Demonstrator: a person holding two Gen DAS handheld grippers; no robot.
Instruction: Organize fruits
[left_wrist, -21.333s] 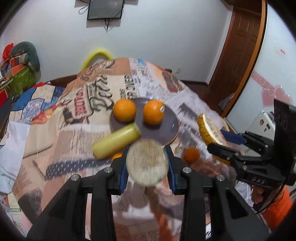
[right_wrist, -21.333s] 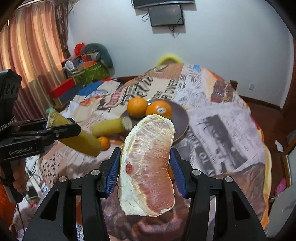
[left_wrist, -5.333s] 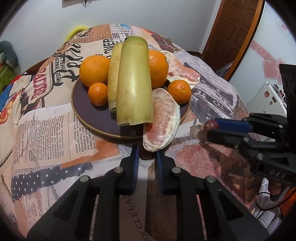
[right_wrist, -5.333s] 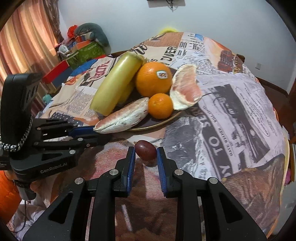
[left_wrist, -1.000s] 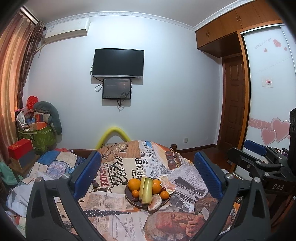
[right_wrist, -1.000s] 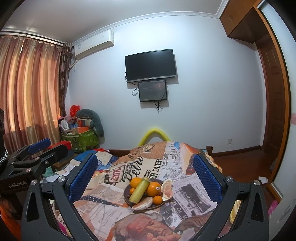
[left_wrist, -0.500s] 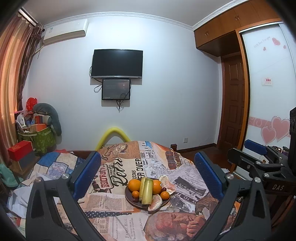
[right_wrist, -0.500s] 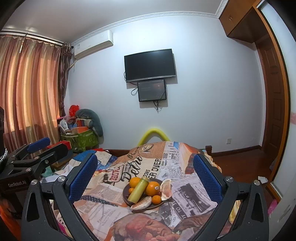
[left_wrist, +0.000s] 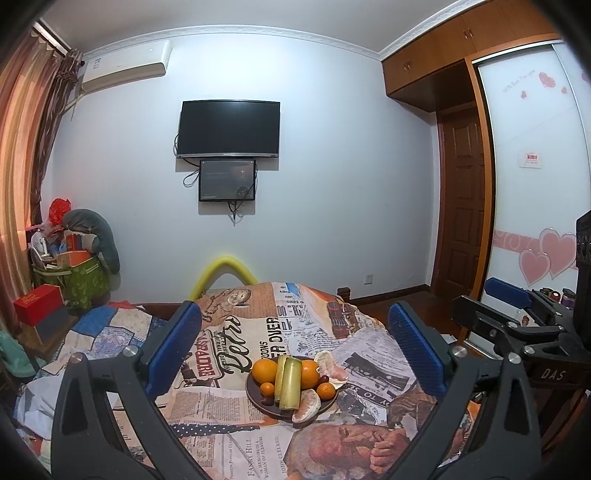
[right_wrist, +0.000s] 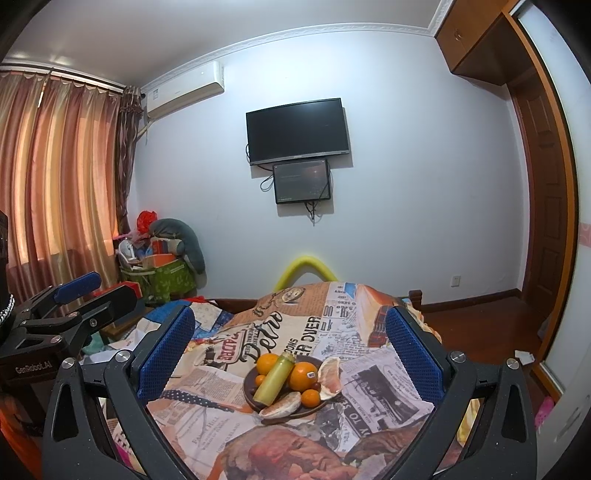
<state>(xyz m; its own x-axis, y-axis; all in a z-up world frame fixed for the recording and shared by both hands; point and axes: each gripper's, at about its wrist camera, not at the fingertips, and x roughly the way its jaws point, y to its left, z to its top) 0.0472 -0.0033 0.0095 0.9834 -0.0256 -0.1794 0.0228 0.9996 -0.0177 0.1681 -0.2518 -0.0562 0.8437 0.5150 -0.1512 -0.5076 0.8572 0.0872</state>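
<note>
Tabletop (left_wrist: 229, 417): your round tabletop wears a newspaper-print cloth; the dark plate (left_wrist: 258, 400) sits near the middle of it.
Room: behind the plate, a pale wall carries a black TV (left_wrist: 228, 129) with a smaller screen (left_wrist: 227, 180) just below it. An air conditioner (left_wrist: 123, 66) hangs up and left of the TV, beside striped curtains (right_wrist: 55, 177). A wooden door (left_wrist: 461, 206) and overhead cabinets (left_wrist: 443, 74) stand to the right of the TV.
Clutter: a green bag (left_wrist: 83, 282) stuffed with things and a red box (left_wrist: 37, 304) sit on the floor far left of the plate; a yellow foam arc (left_wrist: 223, 271) peeks up behind the tabletop.
Left tool (left_wrist: 293, 347): you hold it raised and well back from the plate, blue pads spread wide, nothing between them.
Right tool (right_wrist: 290, 350): same pose, pulled back and above the plate, pads wide apart and empty. Each tool shows at the edge of the other's view.
Fruit: everything lies on the plate. Two large oranges (left_wrist: 264, 370) sit at the back, with two pale green sugarcane pieces (left_wrist: 290, 384) lying between them, pointing toward you.
Small fruit: two mandarins (left_wrist: 325, 390) flank the cane; small dark red fruits (left_wrist: 267, 400) lie near them.
Pomelo: one peeled segment (left_wrist: 306, 402) rests on the near rim, another segment (left_wrist: 332, 369) leans over the right rim.
</note>
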